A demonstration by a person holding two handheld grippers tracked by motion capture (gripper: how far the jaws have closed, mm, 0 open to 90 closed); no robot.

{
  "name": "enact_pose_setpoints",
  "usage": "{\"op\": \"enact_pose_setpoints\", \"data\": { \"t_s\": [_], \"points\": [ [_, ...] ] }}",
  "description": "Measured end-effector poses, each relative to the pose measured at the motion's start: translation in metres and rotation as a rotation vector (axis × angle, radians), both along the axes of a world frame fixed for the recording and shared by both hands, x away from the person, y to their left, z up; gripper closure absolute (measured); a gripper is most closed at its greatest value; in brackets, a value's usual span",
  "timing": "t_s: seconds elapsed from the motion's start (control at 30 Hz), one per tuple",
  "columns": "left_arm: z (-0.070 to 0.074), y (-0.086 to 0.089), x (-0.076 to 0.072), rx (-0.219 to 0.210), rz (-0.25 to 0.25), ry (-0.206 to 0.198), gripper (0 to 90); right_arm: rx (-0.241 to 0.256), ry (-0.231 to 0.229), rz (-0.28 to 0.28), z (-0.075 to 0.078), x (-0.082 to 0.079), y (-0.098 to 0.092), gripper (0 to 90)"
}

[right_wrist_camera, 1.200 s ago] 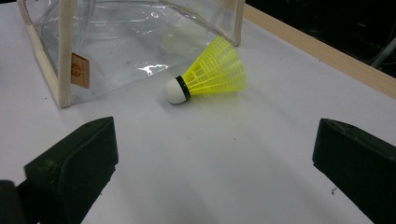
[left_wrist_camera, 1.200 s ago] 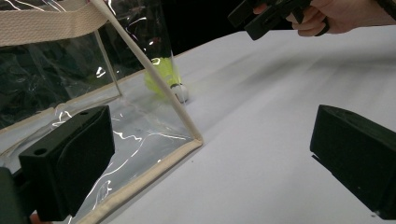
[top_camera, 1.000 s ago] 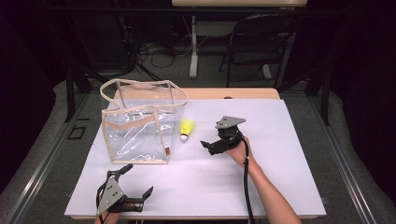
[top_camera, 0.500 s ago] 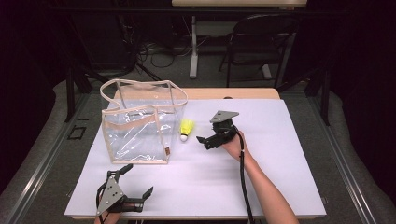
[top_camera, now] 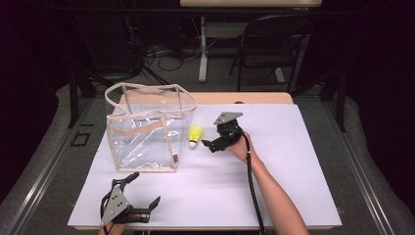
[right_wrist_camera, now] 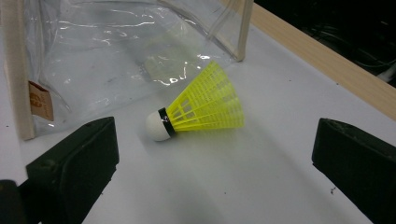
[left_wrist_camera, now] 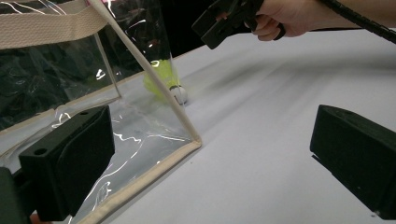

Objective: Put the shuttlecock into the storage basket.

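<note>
the shuttlecock lies on its side on the table, just beside the clear bag, not yet picked up. the right gripper is near it, jaws spread wide, nothing held. the left gripper waits near the table's front edge, also spread. grasping and bagging are both left to do.

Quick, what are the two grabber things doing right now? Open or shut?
Left gripper: jaws open, holding nothing, low by the clear bag.
Right gripper: jaws open, empty, pointed at the yellow shuttlecock.
</note>
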State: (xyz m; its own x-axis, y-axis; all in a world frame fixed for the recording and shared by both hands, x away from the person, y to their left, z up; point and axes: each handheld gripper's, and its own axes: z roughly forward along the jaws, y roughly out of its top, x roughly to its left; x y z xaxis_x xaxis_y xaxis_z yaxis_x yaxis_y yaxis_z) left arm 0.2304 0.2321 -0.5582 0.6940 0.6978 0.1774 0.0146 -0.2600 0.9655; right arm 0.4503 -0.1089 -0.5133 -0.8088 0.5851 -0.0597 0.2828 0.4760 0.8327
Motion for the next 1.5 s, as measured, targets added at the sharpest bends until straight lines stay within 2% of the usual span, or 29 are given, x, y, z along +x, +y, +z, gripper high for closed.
{"op": "enact_pose_setpoints", "data": {
  "t_s": [0.23,0.7,0.87,0.97,1.13,1.5],
  "points": [
    [0.000,0.000,-0.001,-0.005,-0.003,-0.002,0.0,0.002,0.001,0.005,0.002,0.007,0.007,0.1],
    [0.001,0.001,-0.001,-0.017,-0.006,-0.006,0.0,-0.049,0.028,0.029,0.000,0.027,0.022,1.9],
    [0.001,0.001,-0.001,-0.018,-0.005,-0.008,0.0,-0.054,0.039,0.034,-0.001,0.034,0.024,9.6],
    [0.001,0.001,-0.001,-0.019,-0.006,-0.006,0.0,-0.066,0.030,0.035,-0.004,0.038,0.025,14.6],
    [0.001,0.001,-0.001,-0.017,-0.007,-0.004,0.0,-0.126,0.030,0.038,-0.011,0.039,0.030,21.5],
    [0.000,0.000,-0.001,-0.012,-0.007,-0.005,0.0,-0.108,0.012,0.068,-0.015,0.041,0.037,34.7]
  ]
}}
